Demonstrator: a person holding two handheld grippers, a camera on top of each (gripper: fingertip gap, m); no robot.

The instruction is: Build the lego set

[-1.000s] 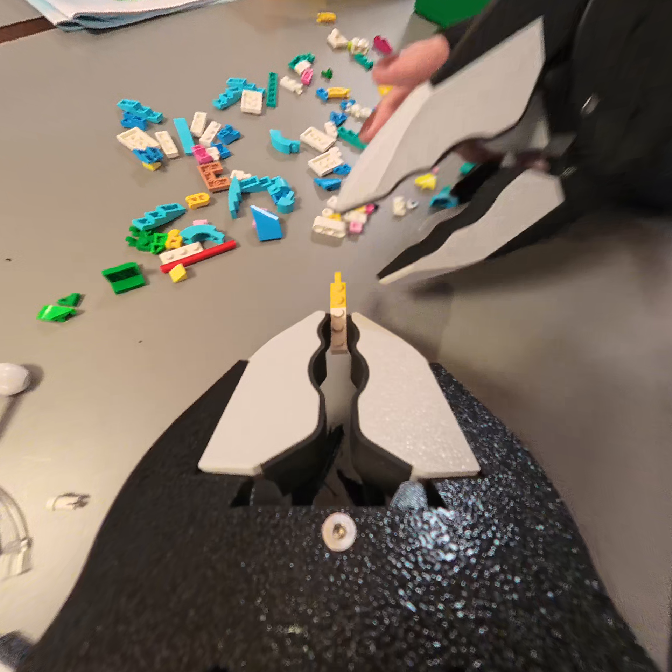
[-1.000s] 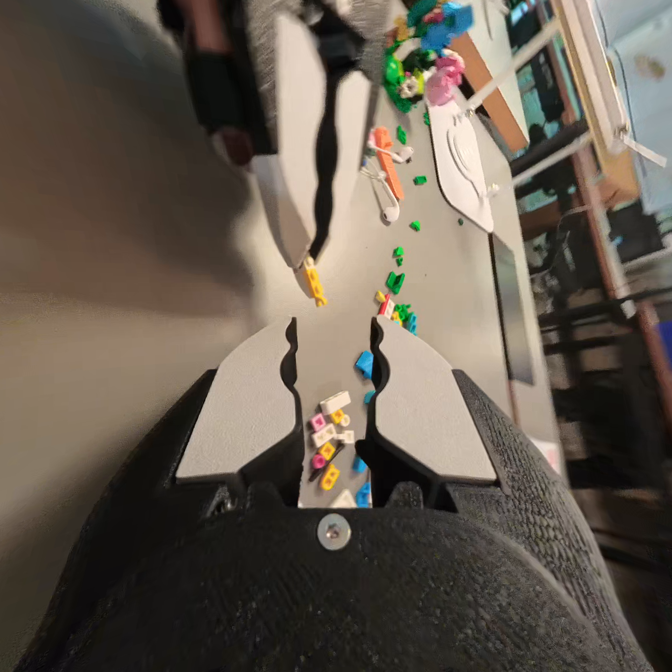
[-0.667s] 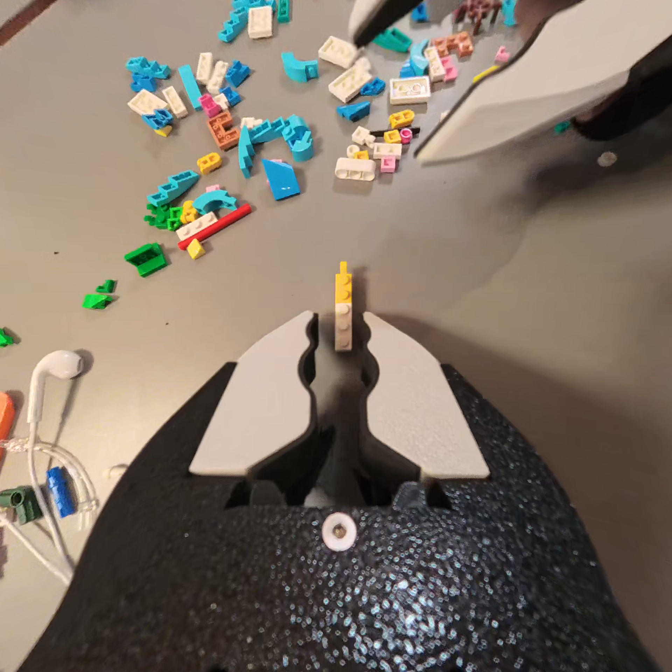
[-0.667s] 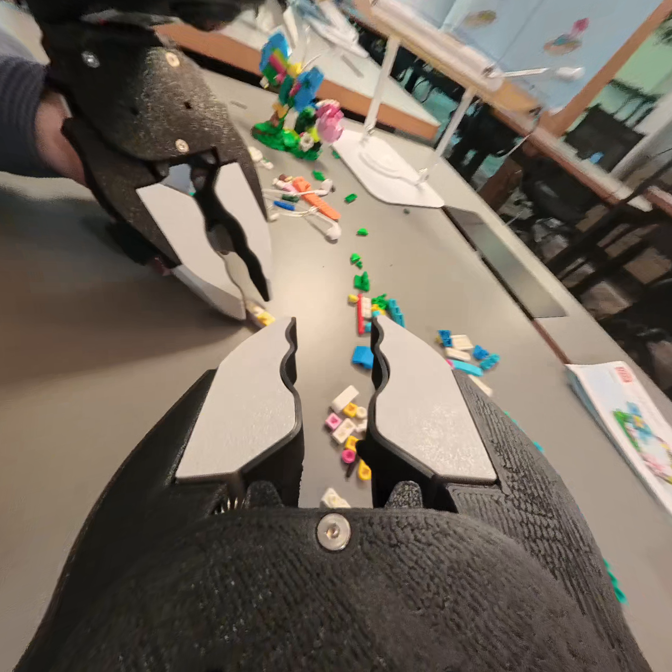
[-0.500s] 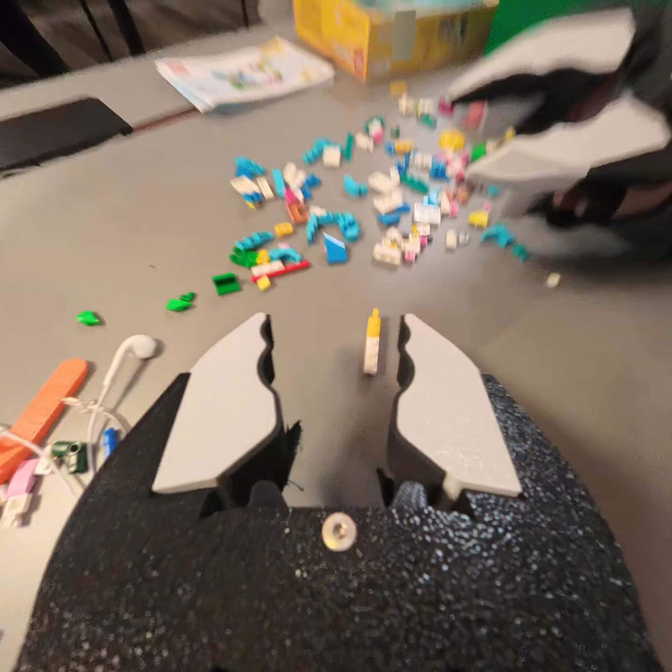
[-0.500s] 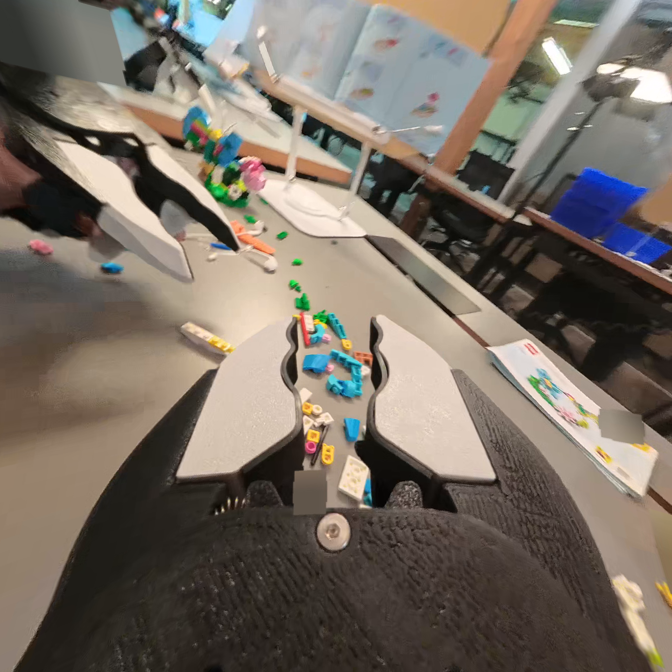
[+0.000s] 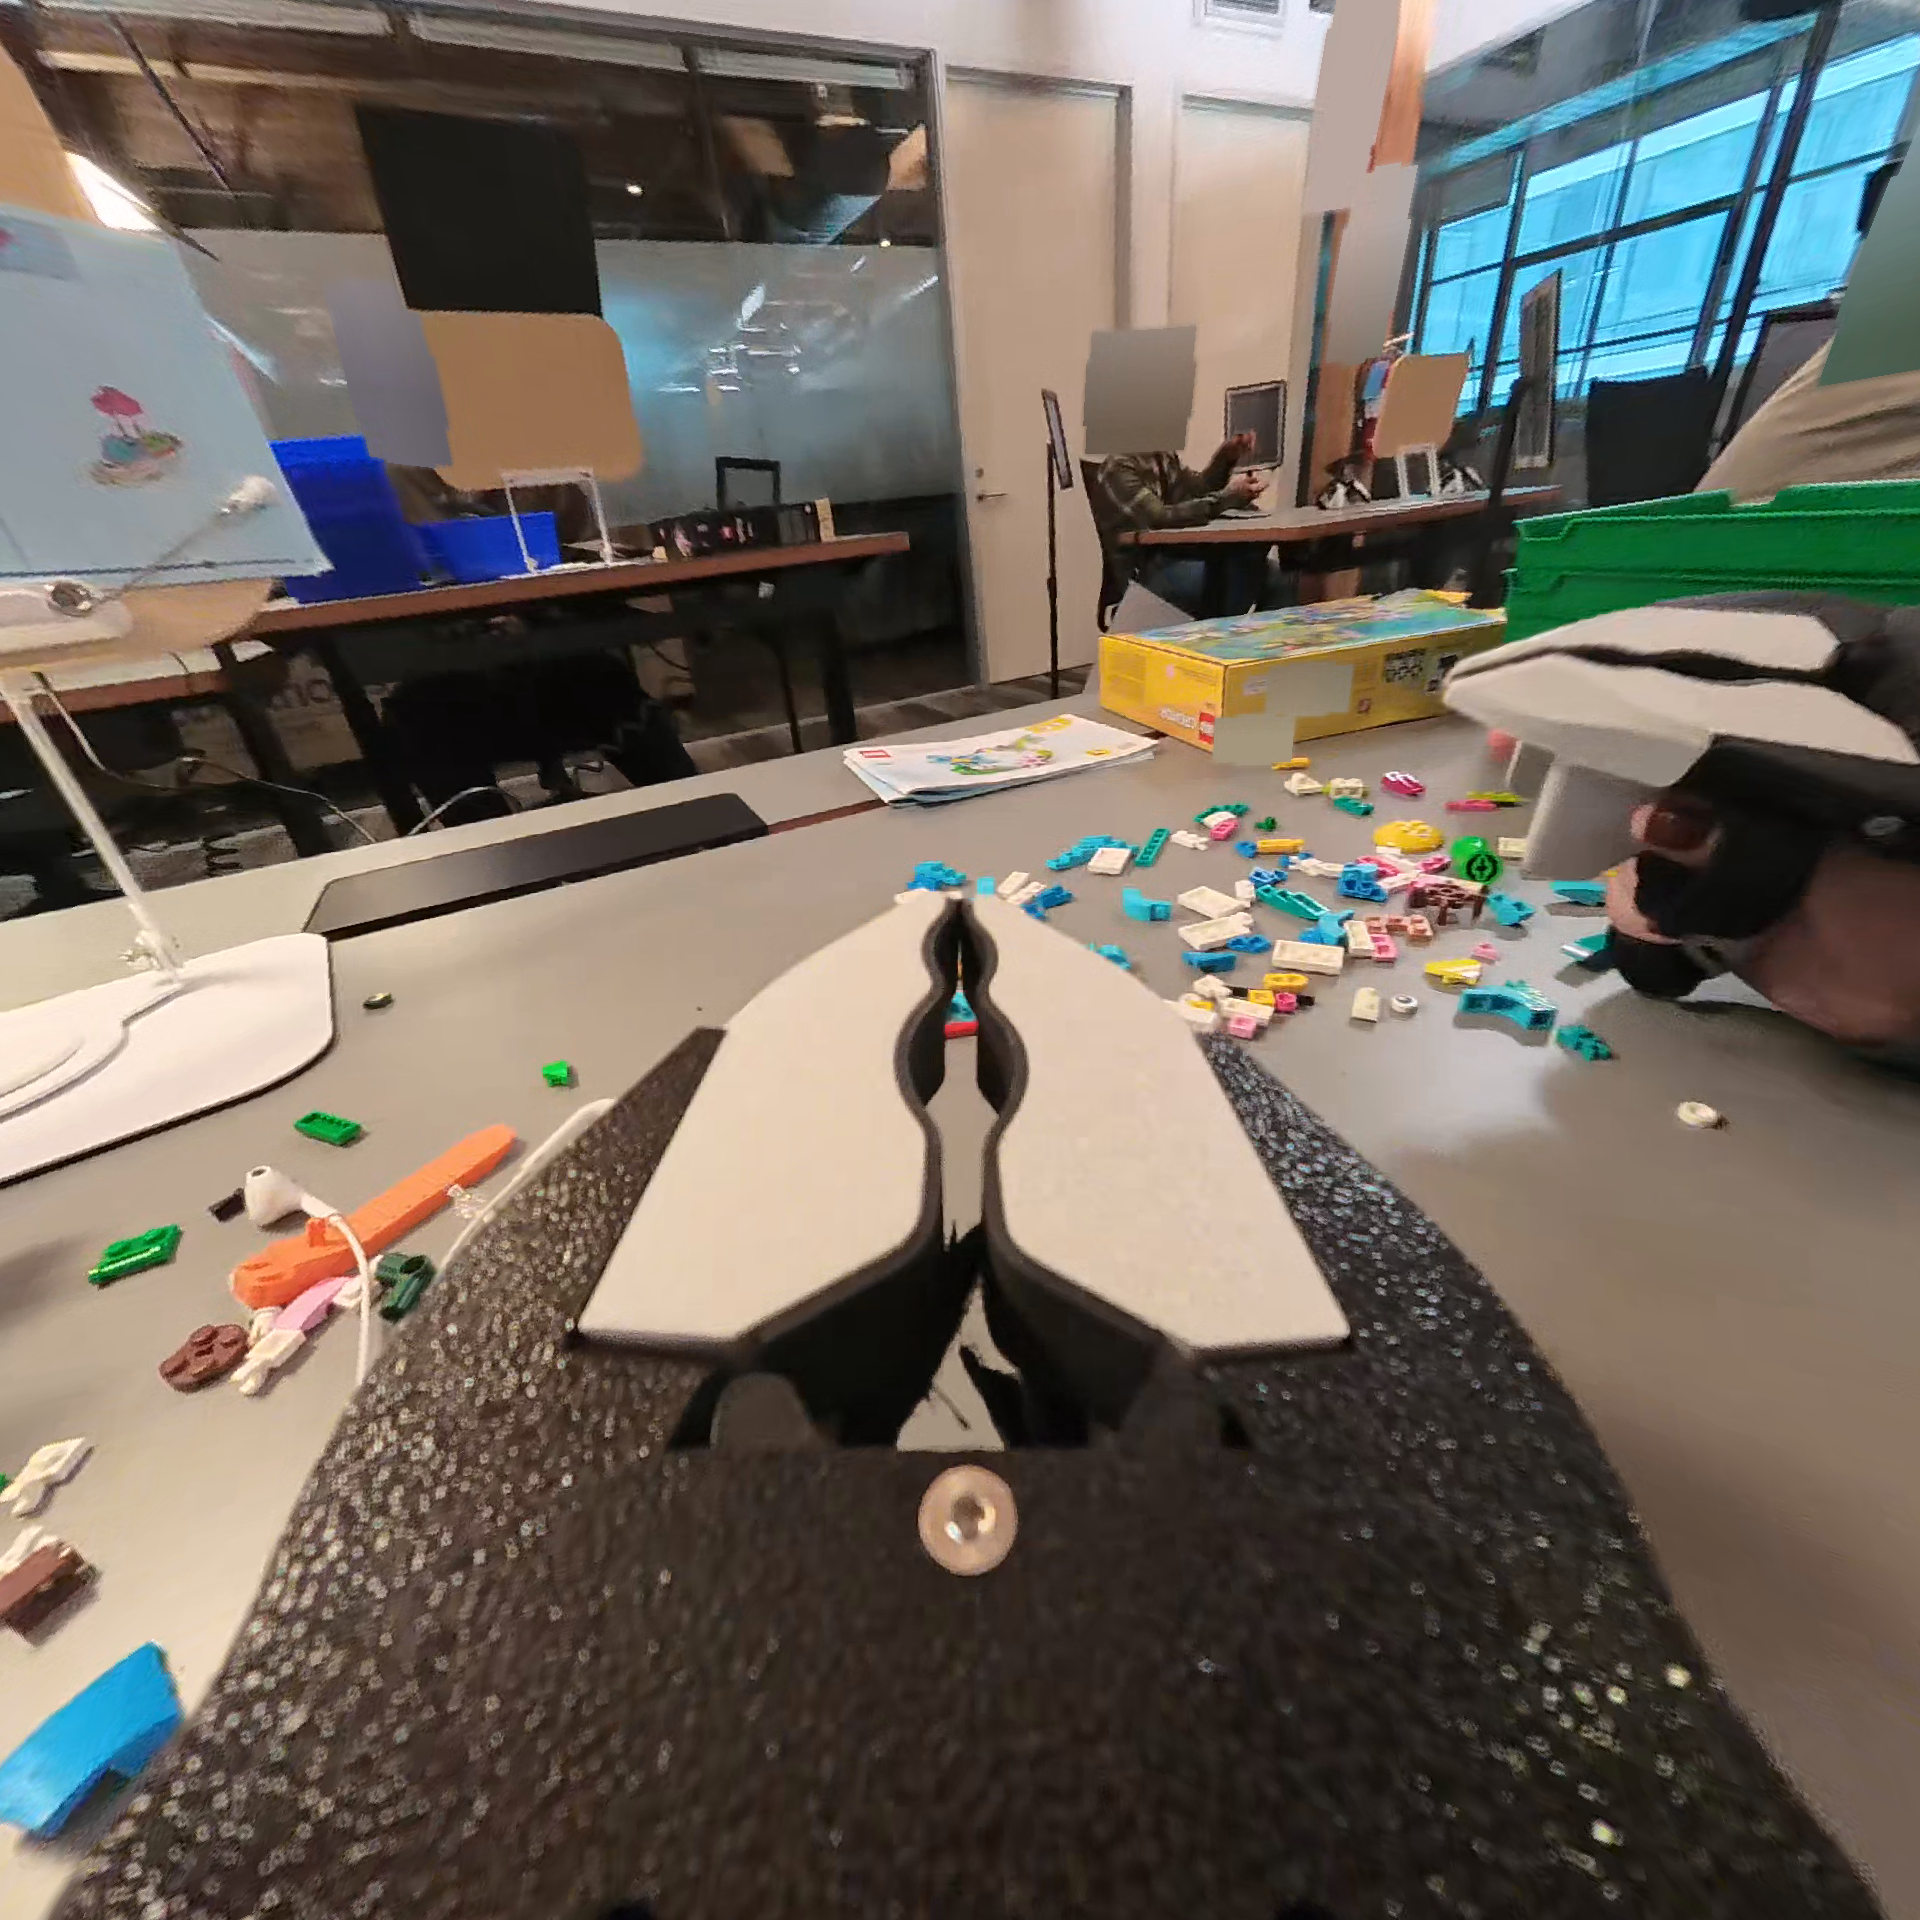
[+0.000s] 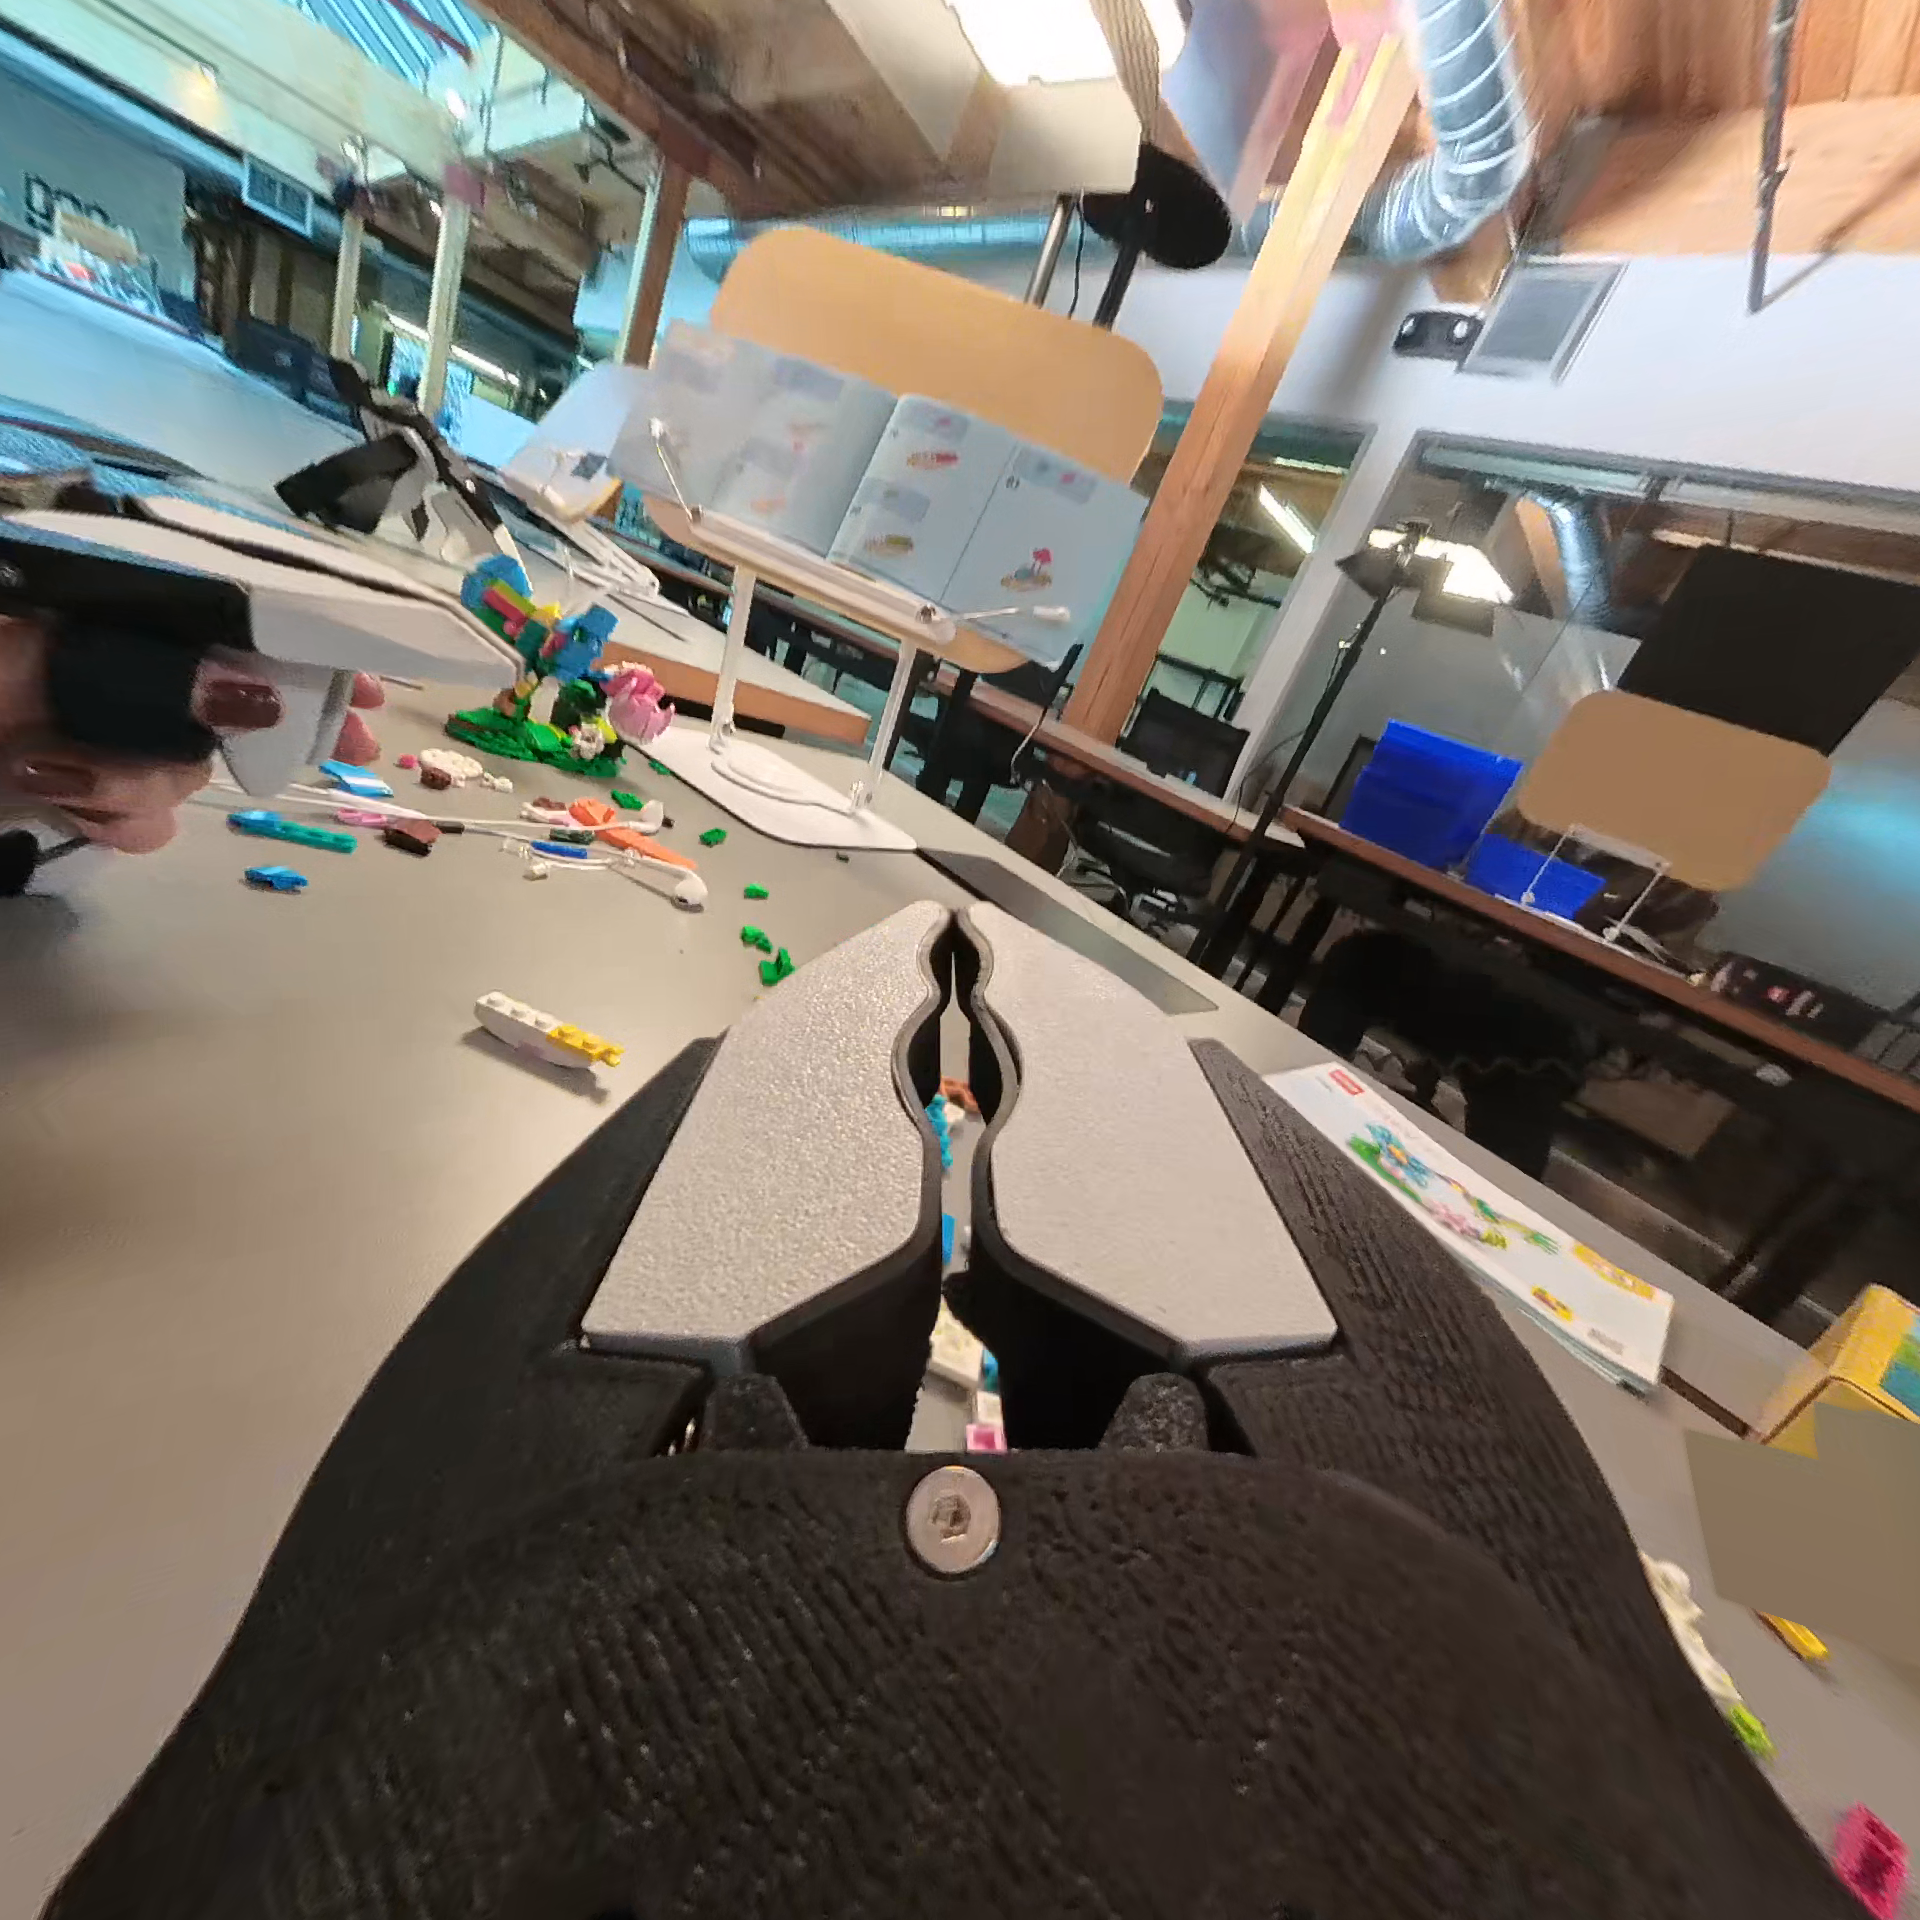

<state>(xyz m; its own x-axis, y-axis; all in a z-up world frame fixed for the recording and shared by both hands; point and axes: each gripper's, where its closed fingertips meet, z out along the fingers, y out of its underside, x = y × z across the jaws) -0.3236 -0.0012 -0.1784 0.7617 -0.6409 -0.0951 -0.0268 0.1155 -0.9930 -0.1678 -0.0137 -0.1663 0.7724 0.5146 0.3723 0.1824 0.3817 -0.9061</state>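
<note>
My left gripper (image 7: 961,912) is shut and empty, held above the grey table (image 7: 1558,1299). My right gripper (image 8: 954,920) is shut and empty too; it also shows at the right edge of the left wrist view (image 7: 1470,686). A small white and yellow lego assembly (image 8: 545,1031) lies alone on the table, left of my right gripper. A scatter of loose lego pieces (image 7: 1299,920) lies ahead of my left gripper, to the right. A built flower model (image 8: 551,691) stands beyond the left gripper (image 8: 488,657).
A book stand with an open instruction book (image 8: 862,488) sits on a white base (image 7: 156,1039). An orange brick separator (image 7: 374,1216) and an earbud with its cable (image 7: 275,1190) lie at the left. A booklet (image 7: 997,758), a yellow box (image 7: 1299,665) and a green crate (image 7: 1714,561) are at the far edge. There is about 15 cm between the tips of the two grippers.
My left gripper opened and let go of the white and yellow assembly, which now lies on the table. Both grippers then lifted, tilted up and shut empty.
</note>
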